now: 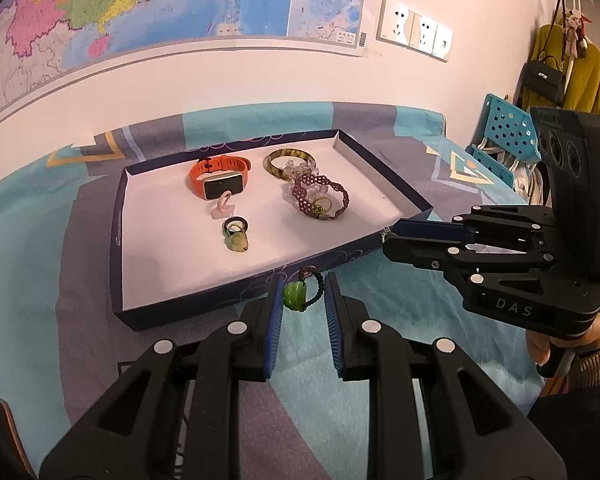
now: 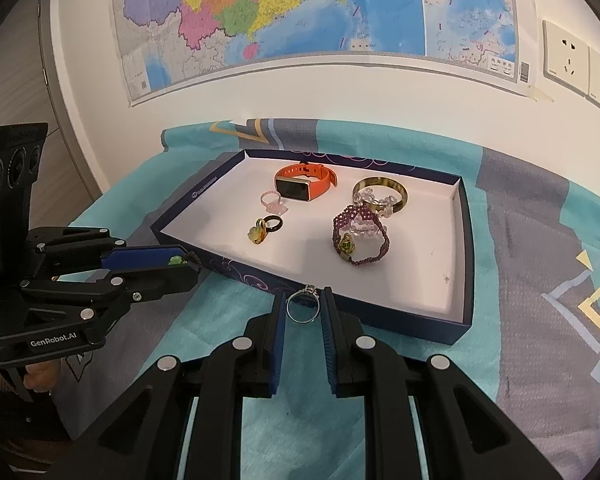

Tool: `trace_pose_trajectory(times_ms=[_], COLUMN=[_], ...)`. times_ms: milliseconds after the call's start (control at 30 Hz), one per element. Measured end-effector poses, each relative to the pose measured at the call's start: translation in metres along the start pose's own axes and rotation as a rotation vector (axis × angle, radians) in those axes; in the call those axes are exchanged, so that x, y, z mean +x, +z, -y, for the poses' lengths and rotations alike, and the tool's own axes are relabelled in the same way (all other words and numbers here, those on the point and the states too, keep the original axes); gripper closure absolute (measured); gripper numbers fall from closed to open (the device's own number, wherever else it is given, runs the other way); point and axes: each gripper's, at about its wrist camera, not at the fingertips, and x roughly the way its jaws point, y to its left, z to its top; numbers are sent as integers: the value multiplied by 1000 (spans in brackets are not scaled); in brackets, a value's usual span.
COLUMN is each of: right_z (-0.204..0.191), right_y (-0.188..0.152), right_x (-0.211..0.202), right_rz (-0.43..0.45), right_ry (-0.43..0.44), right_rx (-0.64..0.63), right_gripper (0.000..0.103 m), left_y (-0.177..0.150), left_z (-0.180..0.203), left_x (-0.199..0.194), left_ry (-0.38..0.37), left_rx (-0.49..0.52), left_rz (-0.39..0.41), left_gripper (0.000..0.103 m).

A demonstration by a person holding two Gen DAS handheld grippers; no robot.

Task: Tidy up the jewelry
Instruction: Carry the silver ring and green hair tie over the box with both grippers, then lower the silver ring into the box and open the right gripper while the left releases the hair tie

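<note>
My left gripper (image 1: 305,292) is shut on a green stone ring (image 1: 294,295) with a black beaded band, held just above the near wall of the dark blue tray (image 1: 204,302). My right gripper (image 2: 303,303) is shut on a thin silver ring (image 2: 302,321), also at the near wall of the tray (image 2: 256,278). On the tray's white floor lie an orange smart band (image 2: 306,180), an amber bangle (image 2: 400,194), a purple beaded bracelet (image 2: 380,236), a pink ring (image 2: 271,199) and a yellow-green ring (image 2: 258,234). Each gripper shows in the other's view: the right gripper (image 1: 396,236) and the left gripper (image 2: 186,258).
The tray rests on a teal and grey patterned cloth (image 1: 380,300). A white wall with a map (image 2: 280,12) and sockets (image 1: 414,28) stands right behind it. A blue perforated crate (image 1: 504,136), a yellow coat (image 1: 580,76) and a black bag hang or stand at the far right.
</note>
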Motion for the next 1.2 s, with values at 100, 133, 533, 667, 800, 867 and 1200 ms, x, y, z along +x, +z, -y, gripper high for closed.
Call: trace_pose_trajectory(times_ms=[100, 133, 533, 667, 800, 867, 1200], right_z=[1, 1, 4, 5, 7, 9, 12], right_y=[2, 2, 12, 13, 16, 18, 27], right_x=[0, 0, 2, 3, 5, 7, 21], right_rz=[4, 5, 19, 21, 23, 22, 14], right_ry=[2, 2, -9, -12, -15, -11, -23], right_rx=[2, 2, -4, -4, -5, -2, -8], right_gripper=[87, 87, 87, 87, 87, 87, 87], left_y=[1, 2, 9, 12, 15, 18, 24], left_z=[-1, -1, -1, -3, -7, -8, -18], left_x=[0, 0, 0, 0, 1, 2, 23], left_ry=[2, 3, 10, 15, 19, 17, 30], left_rx=[-1, -1, -1, -3, -5, -7, -27], left_rz=[5, 7, 23, 28, 31, 33, 5], left_gripper=[82, 82, 82, 82, 82, 82, 82])
